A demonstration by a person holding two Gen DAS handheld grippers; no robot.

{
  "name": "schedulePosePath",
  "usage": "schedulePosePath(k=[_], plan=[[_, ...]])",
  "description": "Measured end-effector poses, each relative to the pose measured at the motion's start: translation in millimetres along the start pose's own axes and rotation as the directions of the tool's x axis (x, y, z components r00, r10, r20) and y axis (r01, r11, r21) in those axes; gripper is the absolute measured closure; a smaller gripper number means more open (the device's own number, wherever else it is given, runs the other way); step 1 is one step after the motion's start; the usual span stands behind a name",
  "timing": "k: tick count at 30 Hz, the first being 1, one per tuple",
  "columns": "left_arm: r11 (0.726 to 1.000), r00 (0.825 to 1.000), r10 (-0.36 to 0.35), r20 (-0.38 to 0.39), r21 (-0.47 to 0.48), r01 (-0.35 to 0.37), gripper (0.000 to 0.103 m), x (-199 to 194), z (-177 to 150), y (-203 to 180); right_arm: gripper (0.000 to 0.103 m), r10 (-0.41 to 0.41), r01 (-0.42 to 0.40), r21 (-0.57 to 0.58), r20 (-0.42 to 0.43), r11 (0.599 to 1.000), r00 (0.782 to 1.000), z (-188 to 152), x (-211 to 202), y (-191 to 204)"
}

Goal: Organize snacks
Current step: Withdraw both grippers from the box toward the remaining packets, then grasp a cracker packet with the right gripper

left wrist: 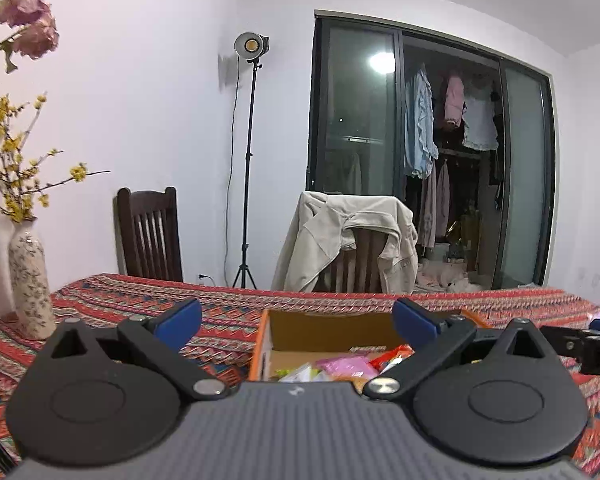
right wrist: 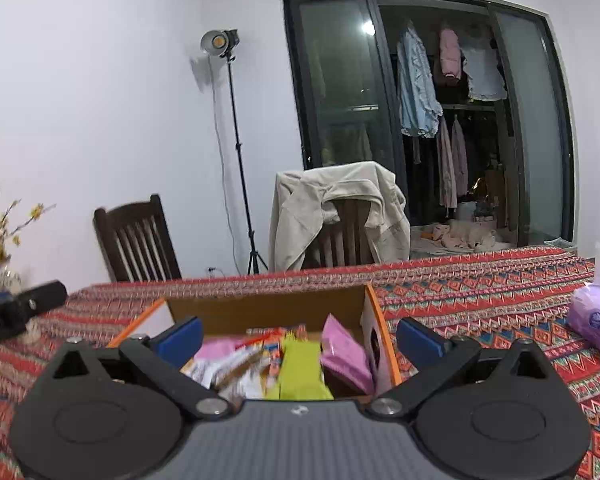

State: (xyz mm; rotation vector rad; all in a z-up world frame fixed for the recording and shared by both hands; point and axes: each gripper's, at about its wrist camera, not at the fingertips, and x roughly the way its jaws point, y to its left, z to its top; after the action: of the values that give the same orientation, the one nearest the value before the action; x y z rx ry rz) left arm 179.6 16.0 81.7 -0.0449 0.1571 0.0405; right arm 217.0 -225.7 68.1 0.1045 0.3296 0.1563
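Observation:
An open cardboard box (left wrist: 324, 332) with orange edges stands on the patterned tablecloth, holding several snack packets (left wrist: 352, 366). My left gripper (left wrist: 296, 320) hovers just in front of it, open, with nothing between its blue pads (left wrist: 180, 320). In the right wrist view the same box (right wrist: 268, 308) shows a yellow-green packet (right wrist: 300, 368), a pink packet (right wrist: 344, 354) and other wrappers. My right gripper (right wrist: 298, 336) is open above the box's near side, holding nothing. The other gripper's black body shows at each view's edge (left wrist: 580, 346) (right wrist: 16, 312).
A flowered vase (left wrist: 30, 280) with yellow and pink blooms stands at the table's left. A lilac tissue pack (right wrist: 598, 320) lies at the right. Two wooden chairs (left wrist: 150, 236), one draped with a beige jacket (left wrist: 348, 236), stand behind the table, with a light stand (left wrist: 250, 160) and wardrobe beyond.

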Motion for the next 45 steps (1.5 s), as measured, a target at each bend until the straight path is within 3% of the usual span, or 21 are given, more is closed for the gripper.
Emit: schedulePosePath(k=[17,25,32,45], plan=[[0.998,0.994,0.069,-0.085,0.007,-0.068,0.000,-26.9,-57.1,48.4,0.000,0.094,-0.102,-0.042,-0.164,0.994,0.982,-73.7,-27.6,11.4],[0.997,0.996,0.068,-0.062,0.035,-0.066,0.000,-27.8,-65.1,43.9,0.000,0.086,-0.100,-0.065,-0.188,0.993,0.978,-78.3,-23.3,23.1],[0.998,0.996,0.062,-0.058,0.018,-0.061,0.000,-28.1,-64.6,47.4,0.000,0.045,-0.053,-0.052,-0.143,0.997,0.989,-75.4,-18.8,20.4],[0.998,0.997,0.058,-0.054,-0.019,-0.059,0.000,-29.7,-64.1,54.9,0.000,0.069,-0.108,-0.147,-0.247,0.983,0.967,-71.3,13.2,56.2]])
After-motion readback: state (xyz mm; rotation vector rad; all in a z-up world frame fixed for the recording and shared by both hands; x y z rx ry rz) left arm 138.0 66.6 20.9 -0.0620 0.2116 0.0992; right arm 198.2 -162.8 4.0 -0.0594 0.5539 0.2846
